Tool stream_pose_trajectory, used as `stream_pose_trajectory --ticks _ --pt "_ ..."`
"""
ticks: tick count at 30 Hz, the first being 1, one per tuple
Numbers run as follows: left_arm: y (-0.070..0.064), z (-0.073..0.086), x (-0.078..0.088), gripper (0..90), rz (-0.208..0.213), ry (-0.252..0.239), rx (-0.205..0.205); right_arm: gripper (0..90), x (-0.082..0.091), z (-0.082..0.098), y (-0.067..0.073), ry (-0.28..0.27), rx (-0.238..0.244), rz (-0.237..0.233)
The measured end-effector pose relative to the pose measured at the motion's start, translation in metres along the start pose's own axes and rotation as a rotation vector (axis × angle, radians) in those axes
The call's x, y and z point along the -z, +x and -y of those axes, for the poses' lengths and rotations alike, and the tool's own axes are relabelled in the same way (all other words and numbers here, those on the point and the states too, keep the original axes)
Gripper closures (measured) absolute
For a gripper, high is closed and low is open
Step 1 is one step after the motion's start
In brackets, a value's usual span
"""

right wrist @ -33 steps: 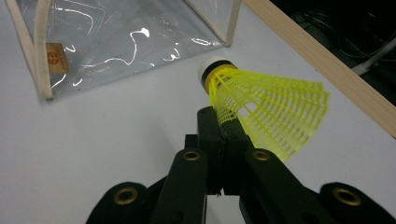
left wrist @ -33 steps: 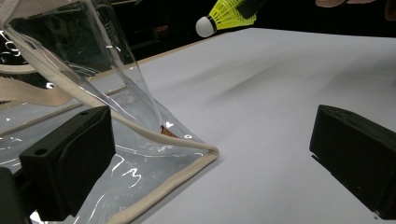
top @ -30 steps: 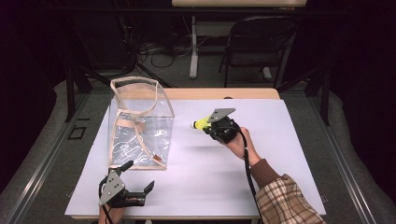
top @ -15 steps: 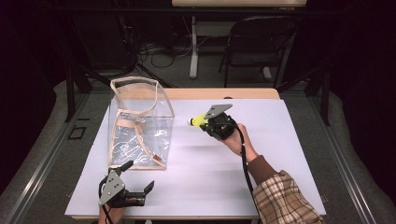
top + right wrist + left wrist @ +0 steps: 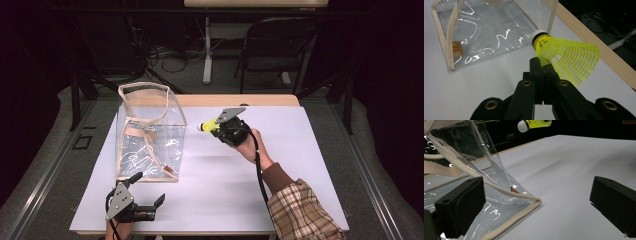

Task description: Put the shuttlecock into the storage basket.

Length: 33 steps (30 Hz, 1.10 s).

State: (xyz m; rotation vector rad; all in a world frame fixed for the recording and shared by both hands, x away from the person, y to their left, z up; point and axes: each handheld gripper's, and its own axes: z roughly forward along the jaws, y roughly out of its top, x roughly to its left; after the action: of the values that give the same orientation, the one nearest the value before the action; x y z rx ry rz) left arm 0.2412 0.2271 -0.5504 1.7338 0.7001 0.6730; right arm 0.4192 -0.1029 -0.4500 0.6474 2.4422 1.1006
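Observation:
A clear plastic tote bag (image 5: 147, 134) with beige trim stands upright on the left of the white table (image 5: 280, 195), its mouth facing up. My right gripper (image 5: 216, 129) is held above the table just right of the bag's top, shut on a yellow shuttlecock (image 5: 207, 124) whose white cork points toward the bag. In the right gripper view the shuttlecock (image 5: 564, 58) is pinched by its mesh skirt, with the bag (image 5: 486, 30) beyond it. My left gripper (image 5: 149, 196) rests open near the front left edge, one jaw beside the bag's bottom corner (image 5: 534, 201). The shuttlecock (image 5: 534, 123) hangs high in the left gripper view.
A wooden strip (image 5: 240, 100) runs along the table's far edge. Behind the table stand a black chair (image 5: 280, 55) and a table leg (image 5: 207, 47) among cables on the floor. White table surface spreads to the right of the bag and in front of it.
My right gripper has carried the shuttlecock a little to the left, closer to the bag. The left gripper has stayed where it was.

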Motion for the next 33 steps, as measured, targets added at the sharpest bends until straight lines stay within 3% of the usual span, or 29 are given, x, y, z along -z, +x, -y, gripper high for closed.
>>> stream_pose_trajectory --ticks 33 --pt "0.001 0.000 0.001 0.1 -0.001 -0.002 -0.005 89.9 0.006 -0.031 -0.006 -0.024 0.022 0.003"
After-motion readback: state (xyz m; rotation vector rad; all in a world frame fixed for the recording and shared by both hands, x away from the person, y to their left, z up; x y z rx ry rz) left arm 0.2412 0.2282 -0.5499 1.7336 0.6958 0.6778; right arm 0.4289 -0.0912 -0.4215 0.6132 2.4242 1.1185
